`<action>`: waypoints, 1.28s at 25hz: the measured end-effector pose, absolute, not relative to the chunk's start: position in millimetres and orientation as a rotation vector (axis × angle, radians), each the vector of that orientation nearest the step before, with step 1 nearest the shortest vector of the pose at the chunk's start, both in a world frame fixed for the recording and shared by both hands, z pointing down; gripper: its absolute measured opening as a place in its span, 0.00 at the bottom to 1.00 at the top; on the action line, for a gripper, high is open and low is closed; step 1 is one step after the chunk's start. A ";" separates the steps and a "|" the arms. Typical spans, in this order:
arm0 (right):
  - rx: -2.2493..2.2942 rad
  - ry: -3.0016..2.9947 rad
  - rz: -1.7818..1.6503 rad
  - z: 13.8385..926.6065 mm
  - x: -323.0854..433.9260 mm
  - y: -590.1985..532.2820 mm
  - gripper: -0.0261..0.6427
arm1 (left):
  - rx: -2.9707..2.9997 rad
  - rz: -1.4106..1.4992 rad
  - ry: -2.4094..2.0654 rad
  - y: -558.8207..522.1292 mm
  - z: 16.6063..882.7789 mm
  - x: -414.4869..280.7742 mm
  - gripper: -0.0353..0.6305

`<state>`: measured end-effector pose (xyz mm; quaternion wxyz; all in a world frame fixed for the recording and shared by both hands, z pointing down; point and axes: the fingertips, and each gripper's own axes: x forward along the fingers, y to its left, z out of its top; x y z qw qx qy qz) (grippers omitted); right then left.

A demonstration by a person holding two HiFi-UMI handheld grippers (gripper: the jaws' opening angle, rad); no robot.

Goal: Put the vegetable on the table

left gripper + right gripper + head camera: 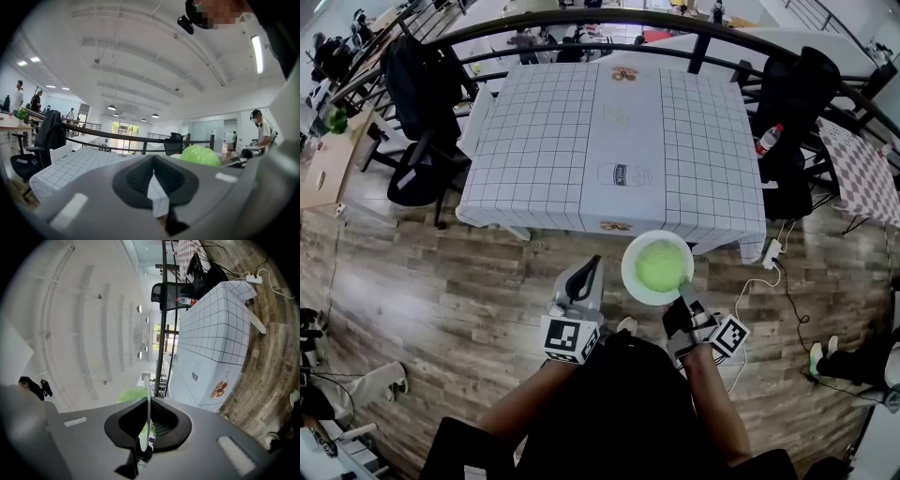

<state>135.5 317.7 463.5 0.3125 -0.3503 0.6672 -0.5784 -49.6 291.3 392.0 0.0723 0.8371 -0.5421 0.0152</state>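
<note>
The counter (534, 141) is draped to its edges in a white tablecloth (712, 159) ruled with a dark grid. A plain strip (623, 141) down its middle carries printed pictures, among them a jar outline (623, 174). It stands on a wooden plank floor (441, 281). Near the counter's right front corner, a white power strip (772, 253) lies on the planks with its cable (789, 298) trailing off. Black office chairs (422, 159) stand at both sides.

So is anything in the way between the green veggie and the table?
No, nothing I can see. The green vegetable sits on a white plate that the right claw pinches by its rim, just short of the near edge of the table. Its top ahead shows only printed pictures.
</note>
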 end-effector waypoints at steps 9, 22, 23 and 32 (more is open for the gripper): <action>-0.910 1.767 -1.547 495.9 164.4 311.4 0.05 | 2.460 0.044 -1.762 276.6 403.9 -45.5 0.06; -0.924 1.712 -1.519 493.5 161.5 251.2 0.05 | 2.482 0.072 -1.700 210.1 409.7 -46.6 0.06; -0.928 1.720 -1.516 492.6 160.9 243.8 0.05 | 2.482 0.070 -1.692 201.9 410.7 -45.7 0.06; -0.954 1.710 -1.500 485.2 151.6 176.6 0.05 | 2.508 0.071 -1.639 132.2 416.3 -48.4 0.06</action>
